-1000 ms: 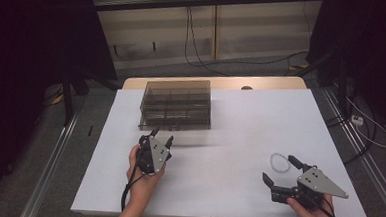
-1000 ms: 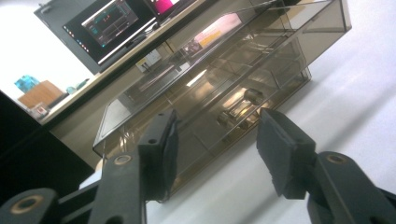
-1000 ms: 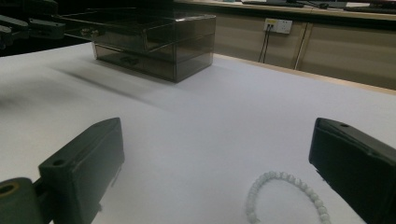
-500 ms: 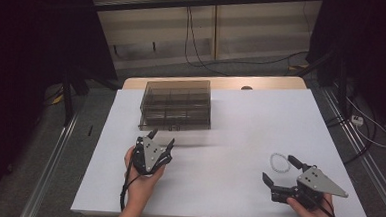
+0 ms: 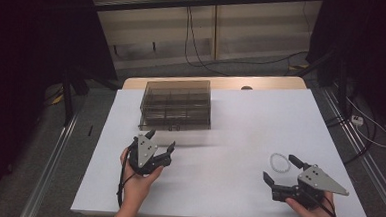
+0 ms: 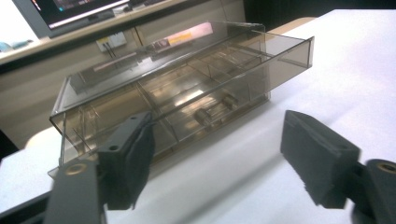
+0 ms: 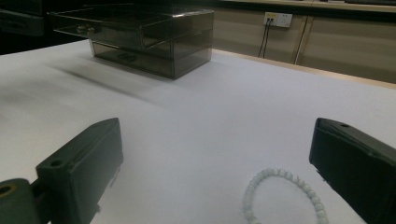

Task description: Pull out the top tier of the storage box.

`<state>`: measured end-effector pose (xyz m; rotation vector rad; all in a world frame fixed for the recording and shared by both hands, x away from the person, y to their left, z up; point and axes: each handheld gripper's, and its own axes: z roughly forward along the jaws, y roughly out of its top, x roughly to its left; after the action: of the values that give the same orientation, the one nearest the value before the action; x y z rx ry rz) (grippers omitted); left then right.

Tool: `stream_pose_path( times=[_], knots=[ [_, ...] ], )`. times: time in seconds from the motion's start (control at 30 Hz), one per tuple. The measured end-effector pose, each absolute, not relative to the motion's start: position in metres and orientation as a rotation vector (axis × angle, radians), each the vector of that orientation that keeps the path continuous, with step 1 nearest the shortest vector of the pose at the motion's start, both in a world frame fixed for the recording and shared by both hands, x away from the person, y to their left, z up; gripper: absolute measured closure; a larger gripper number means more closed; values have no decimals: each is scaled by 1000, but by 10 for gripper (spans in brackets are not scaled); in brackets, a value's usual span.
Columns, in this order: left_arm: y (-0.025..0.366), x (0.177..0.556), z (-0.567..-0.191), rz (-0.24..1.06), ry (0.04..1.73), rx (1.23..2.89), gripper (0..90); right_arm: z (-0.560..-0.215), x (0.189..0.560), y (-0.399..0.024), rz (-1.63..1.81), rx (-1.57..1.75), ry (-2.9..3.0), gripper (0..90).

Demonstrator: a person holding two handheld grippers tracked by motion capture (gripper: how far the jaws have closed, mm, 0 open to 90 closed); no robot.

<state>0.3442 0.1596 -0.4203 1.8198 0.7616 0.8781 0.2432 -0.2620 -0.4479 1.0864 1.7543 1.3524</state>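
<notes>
A smoky see-through drawer box point(image 5: 176, 103) stands at the table's far left; its top drawer looks pulled part way out toward me. My left gripper point(image 5: 161, 140) rests just in front of the box point(image 6: 177, 93); its jaws have just been opening and hold nothing point(image 6: 219, 158). A bracelet of white beads point(image 5: 279, 161) lies flat on the table at the near right. My right gripper point(image 5: 280, 168) sits open right behind it, and the bracelet point(image 7: 280, 172) lies between and just ahead of its spread jaws point(image 7: 219, 163), untouched.
The white table point(image 5: 240, 121) has a wooden strip along its far edge. Beyond it run a low wall with a socket and hanging cables point(image 5: 195, 33). Metal floor rails flank the table on both sides.
The left gripper's jaws have spread wider and the hand has turned a little toward the drawer box. The right gripper and the bracelet stay where they were.
</notes>
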Motion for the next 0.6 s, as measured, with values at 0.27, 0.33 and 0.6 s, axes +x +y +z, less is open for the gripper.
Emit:
stream_pose_path(
  times=[0.27, 0.33, 0.6],
  knots=[
    [165, 344, -419, 801, 765, 1827, 215, -444, 248, -265, 1323, 1122, 1763, 33],
    [167, 344, -419, 780, 774, 1830, 208, -443, 249, -266, 1308, 1133, 1763, 34],
    [177, 343, -423, 692, 794, 1828, 162, -439, 257, -270, 1271, 1166, 1802, 54]
  ],
)
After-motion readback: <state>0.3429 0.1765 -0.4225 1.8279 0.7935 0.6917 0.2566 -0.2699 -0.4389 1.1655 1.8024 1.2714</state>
